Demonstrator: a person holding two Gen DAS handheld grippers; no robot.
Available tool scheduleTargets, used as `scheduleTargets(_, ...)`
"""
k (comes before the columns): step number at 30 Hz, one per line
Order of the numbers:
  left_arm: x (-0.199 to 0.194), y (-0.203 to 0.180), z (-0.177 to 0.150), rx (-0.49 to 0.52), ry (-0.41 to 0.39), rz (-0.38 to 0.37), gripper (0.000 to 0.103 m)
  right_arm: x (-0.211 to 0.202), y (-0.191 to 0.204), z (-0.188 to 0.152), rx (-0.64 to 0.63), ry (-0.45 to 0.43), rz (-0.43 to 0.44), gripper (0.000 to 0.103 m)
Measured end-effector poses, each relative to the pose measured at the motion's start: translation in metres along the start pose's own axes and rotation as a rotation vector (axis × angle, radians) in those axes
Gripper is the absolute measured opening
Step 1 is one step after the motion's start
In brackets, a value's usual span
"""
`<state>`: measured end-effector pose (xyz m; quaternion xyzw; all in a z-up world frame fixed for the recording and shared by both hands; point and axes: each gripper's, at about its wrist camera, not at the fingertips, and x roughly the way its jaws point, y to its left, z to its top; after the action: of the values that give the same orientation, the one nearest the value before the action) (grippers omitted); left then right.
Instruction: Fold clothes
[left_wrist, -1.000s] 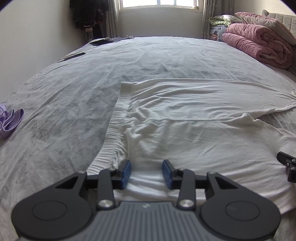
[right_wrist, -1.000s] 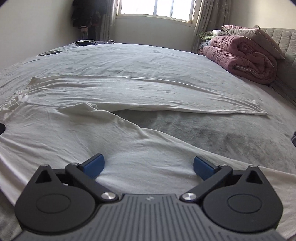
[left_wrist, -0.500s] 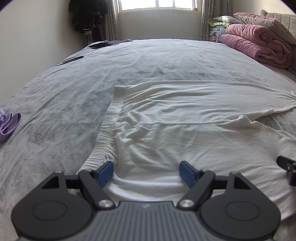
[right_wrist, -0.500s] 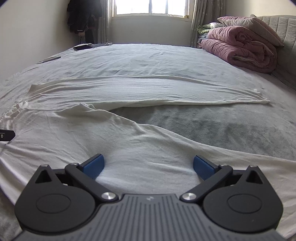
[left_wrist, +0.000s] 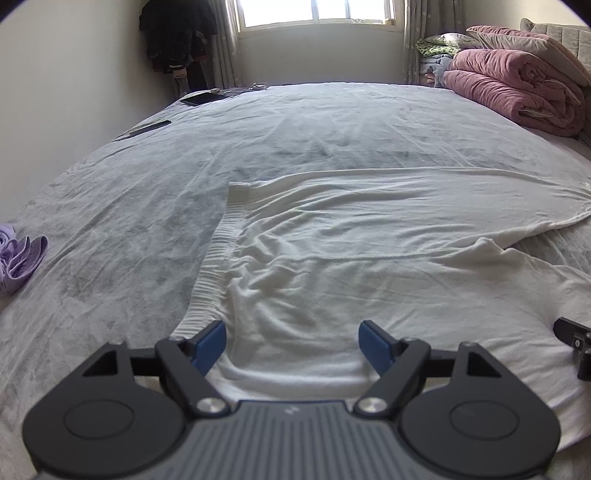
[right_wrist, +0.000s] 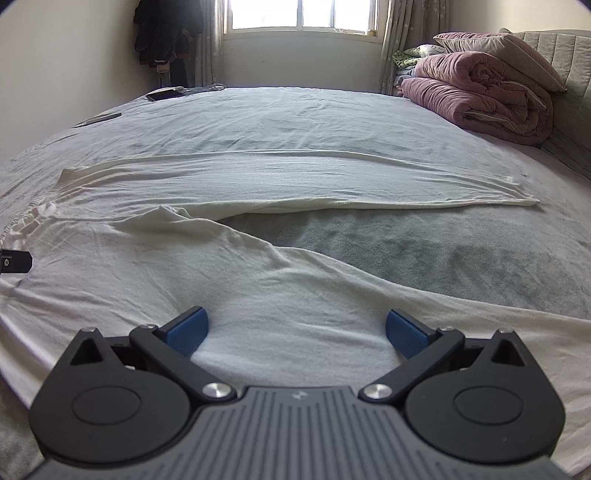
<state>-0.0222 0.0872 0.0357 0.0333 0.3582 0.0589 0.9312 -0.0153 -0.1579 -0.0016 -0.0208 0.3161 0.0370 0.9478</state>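
Both the left gripper (left_wrist: 291, 341) and right gripper (right_wrist: 295, 330) hover wide open, holding nothing, over the white trousers (left_wrist: 369, 258) at the bed's (left_wrist: 295, 129) near edge. A shallow pinch might catch one layer only, dragging the near leg (right_wrist: 332, 295) askew.

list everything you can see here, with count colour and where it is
trousers: 1, white, spread flat on the near half of the bed, legs apart
bed sheet: 1, grey, covering the bed
quilt: 1, pink, rolled at the headboard end
pillow: 1, pinkish, on the quilt
purple cloth: 1, bunched at the bed's left edge
phone: 1, dark, far corner
dark clothes: hanging in the corner
window: 1, far wall
left gripper: open, fingers over the waistband
right gripper: open, over a trouser leg
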Motion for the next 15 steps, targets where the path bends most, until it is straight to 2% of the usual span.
scheduleTargets(15, -0.0102, 0.0101, 0.006, -0.045, -0.02, -0.027, 0.08, 0.0003, 0.0003, 0.0002, 0.001, 0.0, 0.0, 0.103)
